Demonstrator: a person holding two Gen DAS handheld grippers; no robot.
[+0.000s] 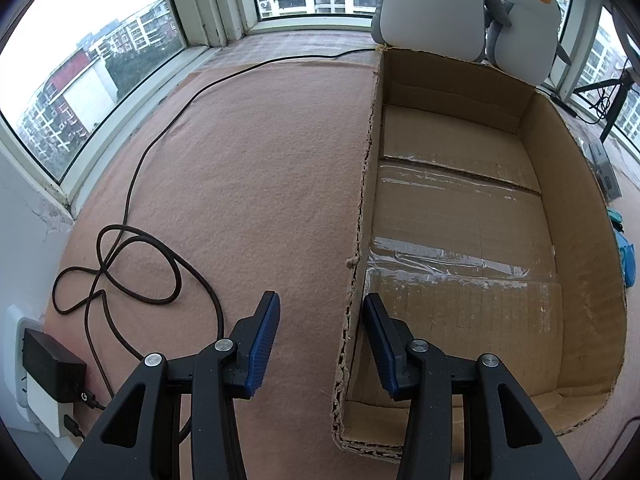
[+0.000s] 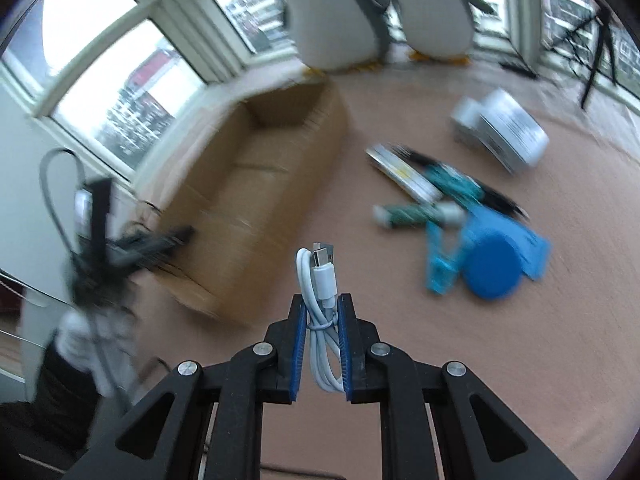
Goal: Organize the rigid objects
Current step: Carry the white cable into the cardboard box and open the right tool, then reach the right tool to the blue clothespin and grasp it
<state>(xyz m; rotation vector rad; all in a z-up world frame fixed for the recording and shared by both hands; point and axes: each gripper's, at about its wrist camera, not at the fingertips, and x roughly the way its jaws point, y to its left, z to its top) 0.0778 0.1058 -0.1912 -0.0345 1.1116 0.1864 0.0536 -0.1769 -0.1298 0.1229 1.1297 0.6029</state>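
Observation:
My left gripper (image 1: 320, 304) is open and empty, hovering over the left wall of an open cardboard box (image 1: 580, 208) that lies on the pink carpet; the box holds nothing visible. My right gripper (image 2: 322, 304) is shut on a coiled white USB cable (image 2: 320, 276) and holds it above the carpet, right of the same box (image 2: 256, 184). The right wrist view is motion-blurred. On the carpet to the right lie a blue round lid (image 2: 494, 268), a blue clip (image 2: 440, 260), a teal tool (image 2: 452, 186), a green-and-white tube (image 2: 404, 216) and a flat white-yellow package (image 2: 404, 174).
A dark cable (image 1: 132, 208) loops over the carpet to a black charger (image 1: 52, 368) on the left wall. Two plush penguins (image 1: 432, 4) stand behind the box by the windows. A white boxed item (image 2: 504, 128) lies far right. A black stand (image 2: 592, 52) is at the back right.

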